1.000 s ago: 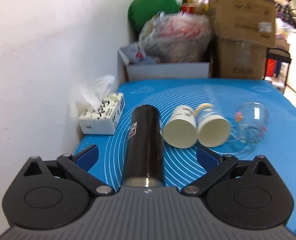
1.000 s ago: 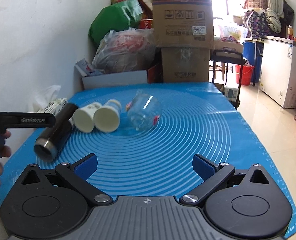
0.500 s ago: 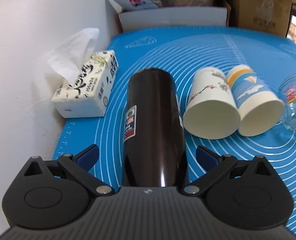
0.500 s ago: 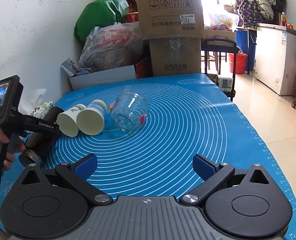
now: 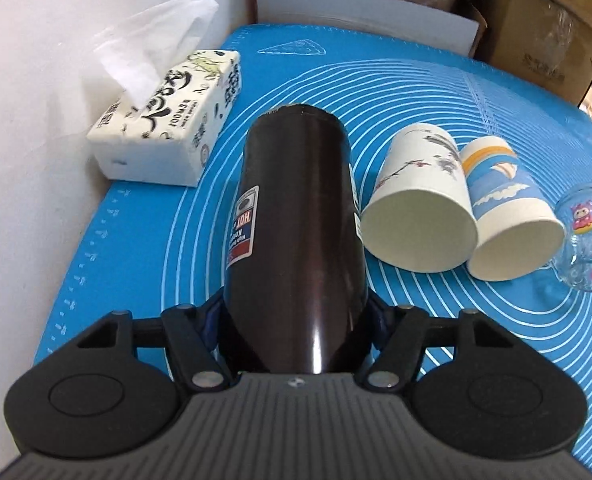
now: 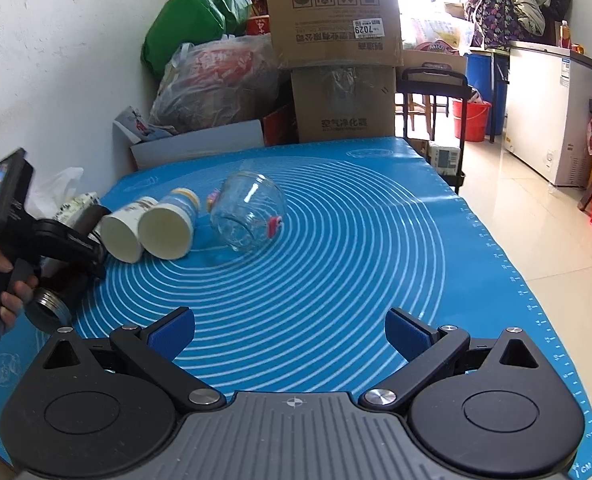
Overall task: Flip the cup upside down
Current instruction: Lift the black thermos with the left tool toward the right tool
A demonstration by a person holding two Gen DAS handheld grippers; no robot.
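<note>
Left wrist view: my left tool (image 5: 294, 320) clenches the dark cup (image 5: 296, 232) lying at the table's nine o'clock edge, my right tool (image 6: 290, 330) released; its glossy wall may slip while flipping, knocking the paper cup (image 5: 419, 208).

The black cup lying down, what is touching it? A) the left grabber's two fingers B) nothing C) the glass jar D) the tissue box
A: the left gripper has its blue fingers pressed on both sides of the black cup.
</note>
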